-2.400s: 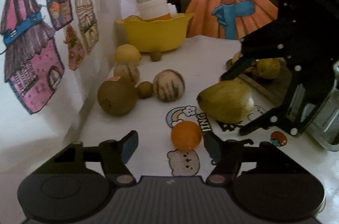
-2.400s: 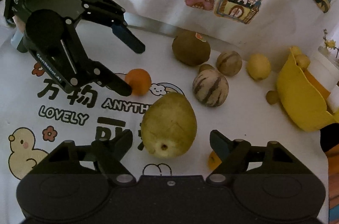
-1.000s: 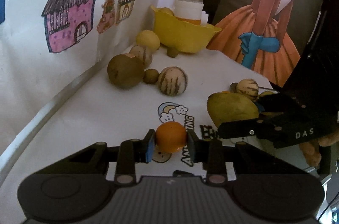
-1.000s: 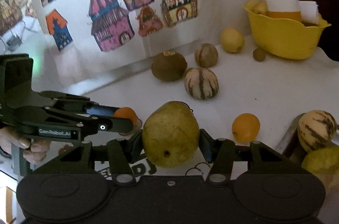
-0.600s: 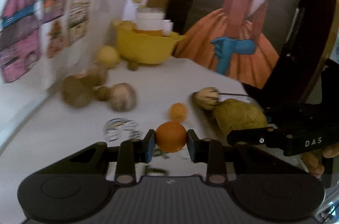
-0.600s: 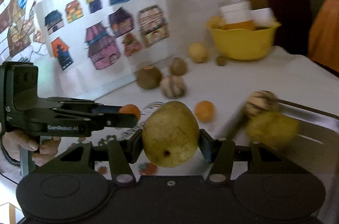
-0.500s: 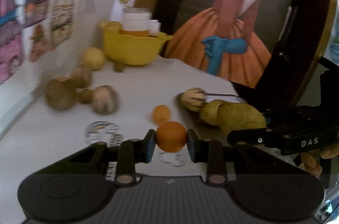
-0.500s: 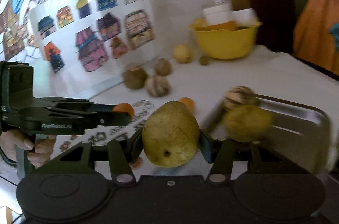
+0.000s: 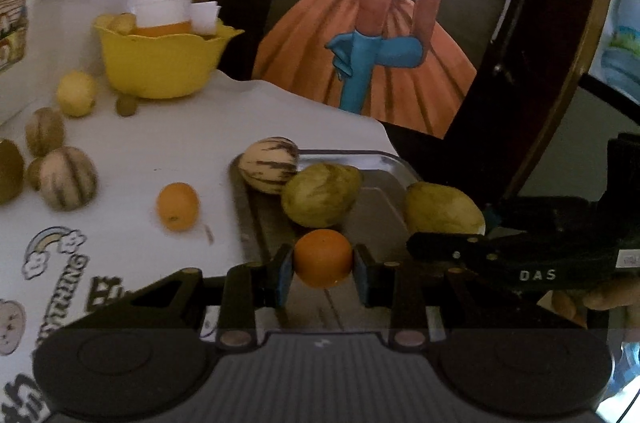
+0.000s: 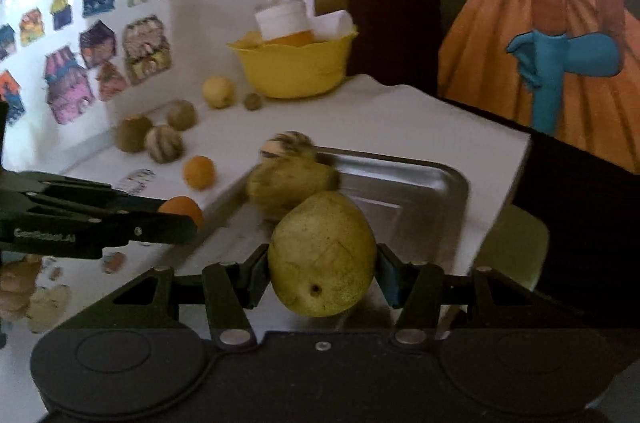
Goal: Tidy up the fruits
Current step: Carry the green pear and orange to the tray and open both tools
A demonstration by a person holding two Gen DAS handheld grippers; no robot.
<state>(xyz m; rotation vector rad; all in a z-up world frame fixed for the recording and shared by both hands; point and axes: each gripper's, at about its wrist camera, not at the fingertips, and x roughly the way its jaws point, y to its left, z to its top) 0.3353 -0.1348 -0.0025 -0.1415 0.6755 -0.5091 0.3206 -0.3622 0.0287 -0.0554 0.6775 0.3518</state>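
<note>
My left gripper (image 9: 323, 269) is shut on a small orange (image 9: 323, 257) and holds it over the near end of a metal tray (image 9: 384, 163). My right gripper (image 10: 322, 277) is shut on a large green-yellow pear (image 10: 322, 253) and holds it above the same tray (image 10: 440, 175). The pear also shows in the left wrist view (image 9: 442, 209), at the right over the tray. In the tray lie a striped melon (image 9: 269, 163) and a greenish fruit (image 9: 320, 195). The held orange also shows in the right wrist view (image 10: 180, 209).
A second orange (image 9: 177, 205) lies on the white tablecloth left of the tray. Several striped and brown fruits (image 9: 66, 179) sit further left by the wall. A yellow bowl (image 9: 160, 63) with a jar stands at the back. The table edge drops off behind the tray.
Both grippers closed on their fruits, lifted them off the cloth and carried them right, over the metal tray. They now hold the orange and the pear above it.
</note>
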